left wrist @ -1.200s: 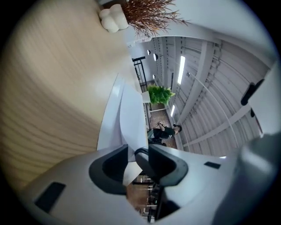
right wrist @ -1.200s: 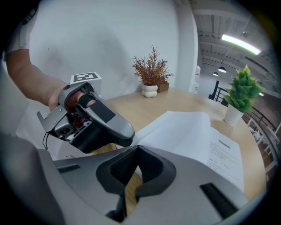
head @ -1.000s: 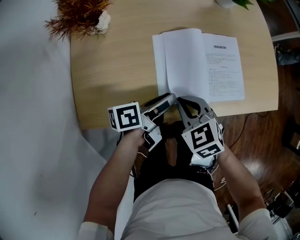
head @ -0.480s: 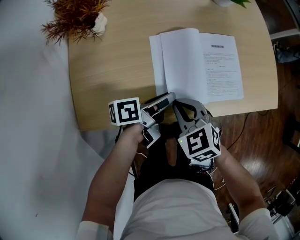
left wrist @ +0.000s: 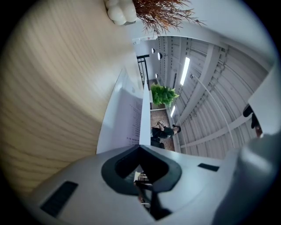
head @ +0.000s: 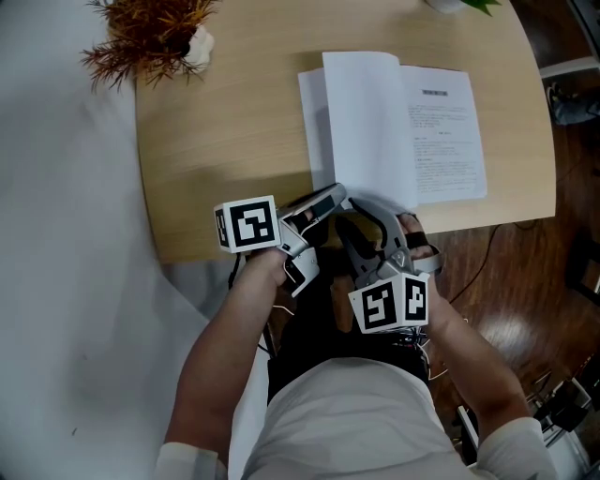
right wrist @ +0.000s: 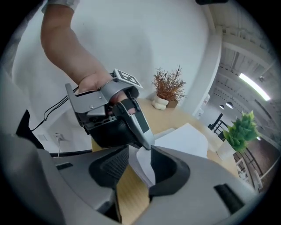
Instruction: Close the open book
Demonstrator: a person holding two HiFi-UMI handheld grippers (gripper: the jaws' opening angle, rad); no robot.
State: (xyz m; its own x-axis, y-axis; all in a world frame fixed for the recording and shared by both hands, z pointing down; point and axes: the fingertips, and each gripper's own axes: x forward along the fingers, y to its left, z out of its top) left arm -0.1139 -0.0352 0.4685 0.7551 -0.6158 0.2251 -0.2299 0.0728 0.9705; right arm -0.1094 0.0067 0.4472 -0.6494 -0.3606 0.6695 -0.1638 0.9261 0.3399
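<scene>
While one page [head: 361, 122] stands lifted, the spine of the book [head: 445, 131] runs 12 to 6.
Left gripper [head: 337, 195] pinches its 6 o'clock edge; right gripper [head: 354, 211] straddles it, jaws apart; fold probably swings toward 3.

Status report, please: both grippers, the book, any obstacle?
Left gripper shut on raised page, near corner. Right gripper open, same page between jaws. Book open on table, not yet closed. Nothing in the way.

Head view: I look steeply down from above, over near edge of tabletop [head: 234, 141]. Left gripper view: low, close, skimming tabletop along book [left wrist: 127, 114] toward dried plant [left wrist: 162, 13]. Right gripper view: close, facing left gripper [right wrist: 145, 138] sideways. All three share book, dried plant.
</scene>
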